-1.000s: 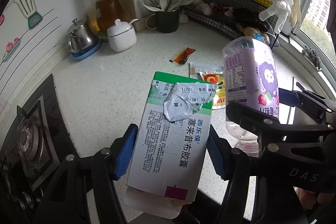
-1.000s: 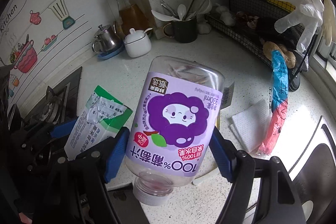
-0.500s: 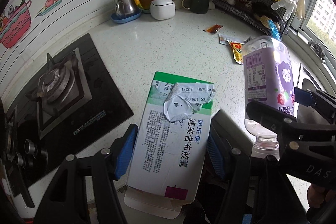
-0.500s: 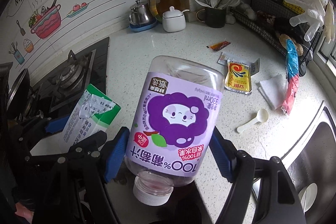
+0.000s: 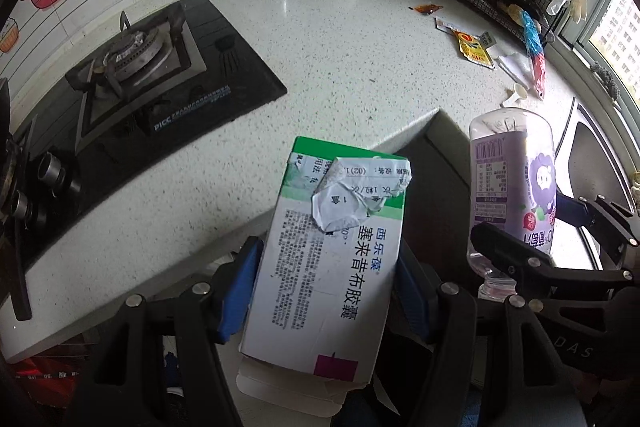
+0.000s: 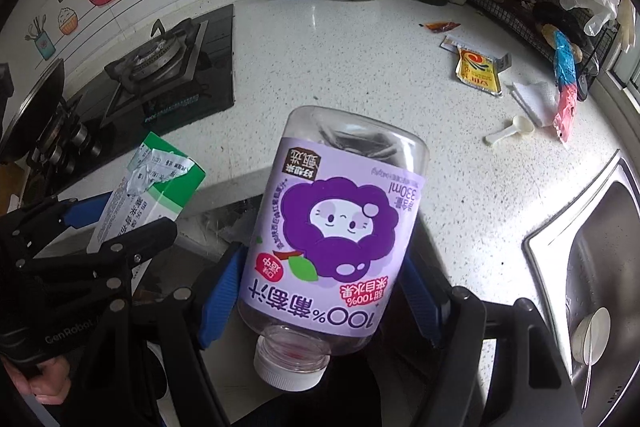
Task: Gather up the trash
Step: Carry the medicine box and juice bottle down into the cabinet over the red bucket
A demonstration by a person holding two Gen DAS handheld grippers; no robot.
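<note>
My left gripper (image 5: 326,287) is shut on a white and green medicine box (image 5: 332,259) with a torn label, its blue pads pressed to both long sides. My right gripper (image 6: 320,287) is shut on an empty clear juice bottle (image 6: 336,239) with a purple label, white cap toward me. Both are held out past the front edge of the speckled white counter (image 5: 340,47). Each view shows the other's load: the bottle (image 5: 516,195) at right, the box (image 6: 148,191) at left. More trash lies far right on the counter: a yellow sachet (image 6: 478,71), a small red packet (image 6: 440,25), a crumpled tissue (image 6: 534,99).
A black gas hob (image 5: 132,75) fills the counter's left. A steel sink (image 6: 592,267) lies at right. A white plastic scoop (image 6: 510,133) and a blue-pink wrapper (image 6: 564,83) rest near the tissue. Kettle, sugar pot, utensil mug and a wire rack with bottles line the back.
Both grippers have pulled back from the counter's far right toward its front edge, carrying box and bottle. The hob and the counter's front corner have come into view. Grips unchanged.
</note>
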